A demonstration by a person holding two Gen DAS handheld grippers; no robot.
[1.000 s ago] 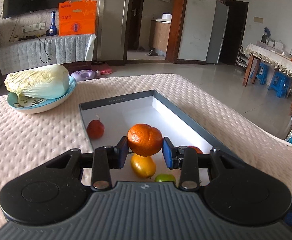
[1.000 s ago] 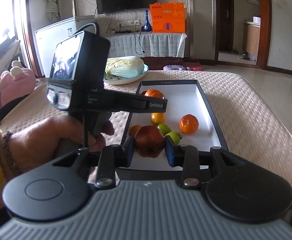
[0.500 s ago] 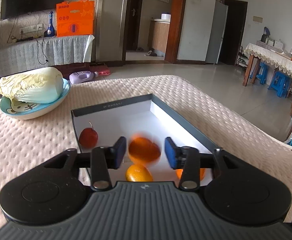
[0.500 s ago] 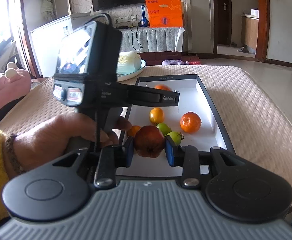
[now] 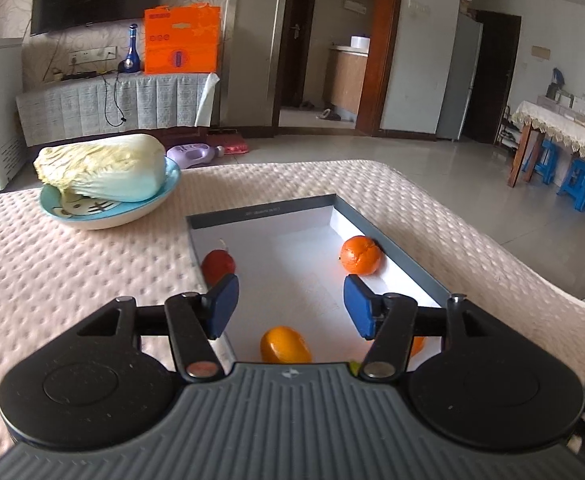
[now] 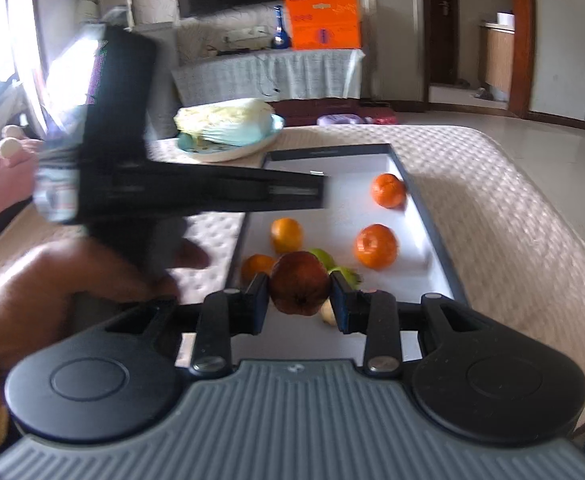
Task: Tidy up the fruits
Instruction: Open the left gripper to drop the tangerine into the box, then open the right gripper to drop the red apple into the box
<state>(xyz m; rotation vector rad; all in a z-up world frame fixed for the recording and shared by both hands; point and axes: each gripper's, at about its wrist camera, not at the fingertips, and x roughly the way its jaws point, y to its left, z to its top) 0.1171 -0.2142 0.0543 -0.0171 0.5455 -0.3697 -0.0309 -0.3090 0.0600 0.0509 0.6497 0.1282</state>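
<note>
While the right gripper (image 6: 299, 307) clamps a red fruit (image 6: 299, 288), the emptied left gripper (image 5: 290, 306) hovers over the tray (image 5: 260, 213) of oranges (image 5: 360, 255).

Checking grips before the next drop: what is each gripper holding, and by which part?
The left gripper holds nothing; its jaws have just been opening, empty. The right gripper clamps the red apple by its two opposite sides.
</note>
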